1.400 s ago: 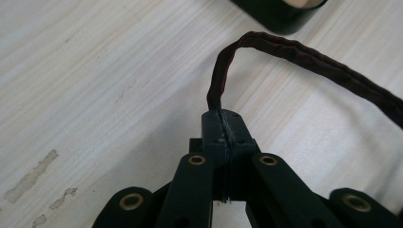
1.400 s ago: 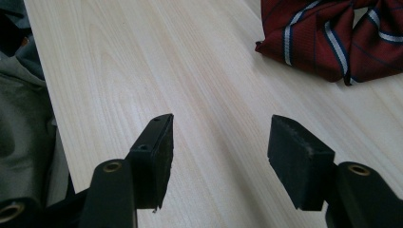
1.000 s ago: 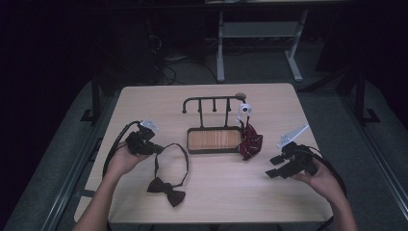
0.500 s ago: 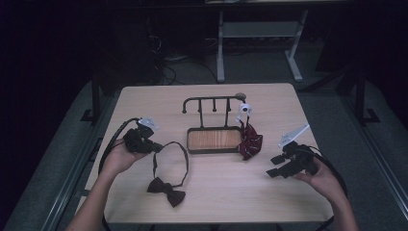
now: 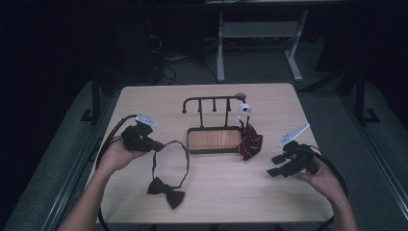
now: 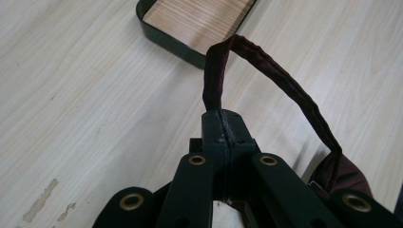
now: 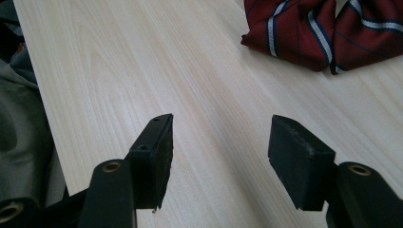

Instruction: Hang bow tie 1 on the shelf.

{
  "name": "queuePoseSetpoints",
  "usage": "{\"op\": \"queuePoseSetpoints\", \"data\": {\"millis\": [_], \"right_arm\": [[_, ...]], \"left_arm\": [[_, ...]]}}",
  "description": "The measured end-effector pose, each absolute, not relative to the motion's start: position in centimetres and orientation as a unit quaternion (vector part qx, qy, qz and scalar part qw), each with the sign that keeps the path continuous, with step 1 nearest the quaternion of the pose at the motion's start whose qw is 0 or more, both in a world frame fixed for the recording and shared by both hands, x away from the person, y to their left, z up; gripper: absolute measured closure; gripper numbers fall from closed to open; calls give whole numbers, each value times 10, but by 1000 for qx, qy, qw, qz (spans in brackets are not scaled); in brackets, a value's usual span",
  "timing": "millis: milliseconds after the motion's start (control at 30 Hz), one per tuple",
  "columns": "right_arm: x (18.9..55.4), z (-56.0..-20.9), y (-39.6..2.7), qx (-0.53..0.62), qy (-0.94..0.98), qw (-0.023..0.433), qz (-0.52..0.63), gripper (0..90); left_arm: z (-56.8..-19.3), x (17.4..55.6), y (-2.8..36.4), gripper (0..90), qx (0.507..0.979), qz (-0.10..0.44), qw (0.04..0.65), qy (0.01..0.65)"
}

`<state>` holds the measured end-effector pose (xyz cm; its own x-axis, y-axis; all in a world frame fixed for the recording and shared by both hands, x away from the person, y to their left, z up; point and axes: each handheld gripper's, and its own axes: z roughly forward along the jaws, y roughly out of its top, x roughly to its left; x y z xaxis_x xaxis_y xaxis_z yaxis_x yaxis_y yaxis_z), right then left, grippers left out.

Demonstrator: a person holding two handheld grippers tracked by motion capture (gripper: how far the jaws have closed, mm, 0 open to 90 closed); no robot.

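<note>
Two grippers at the bench (image 5: pixel 211 202): left gripper (image 6: pixel 222 124) jaws pinching the dark bow tie (image 5: pixel 166 191) strap (bow resting flat), right gripper (image 7: pixel 218 142) jaws spread, empty.

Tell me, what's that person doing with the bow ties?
A person holds a hand-held gripper in each hand at a wooden table. The left hand-held gripper is shut on the strap of a dark bow tie, whose bow lies on the table. The right hand-held gripper is open and holds nothing. A striped red bow tie lies beside a small rack with a wooden tray.
</note>
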<state>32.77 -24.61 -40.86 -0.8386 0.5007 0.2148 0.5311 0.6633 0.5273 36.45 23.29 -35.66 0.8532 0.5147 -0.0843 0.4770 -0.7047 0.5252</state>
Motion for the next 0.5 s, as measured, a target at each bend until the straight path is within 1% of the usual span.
{"op": "queuePoseSetpoints", "data": {"millis": [300, 500], "right_arm": [[326, -407, -247, -282, -911, 19, -299, 407], [327, -408, -248, -283, -912, 23, -297, 407]], "left_arm": [[-345, 361, 226, 899, 929, 34, 273, 248], [-338, 359, 225, 899, 928, 31, 281, 243]]}}
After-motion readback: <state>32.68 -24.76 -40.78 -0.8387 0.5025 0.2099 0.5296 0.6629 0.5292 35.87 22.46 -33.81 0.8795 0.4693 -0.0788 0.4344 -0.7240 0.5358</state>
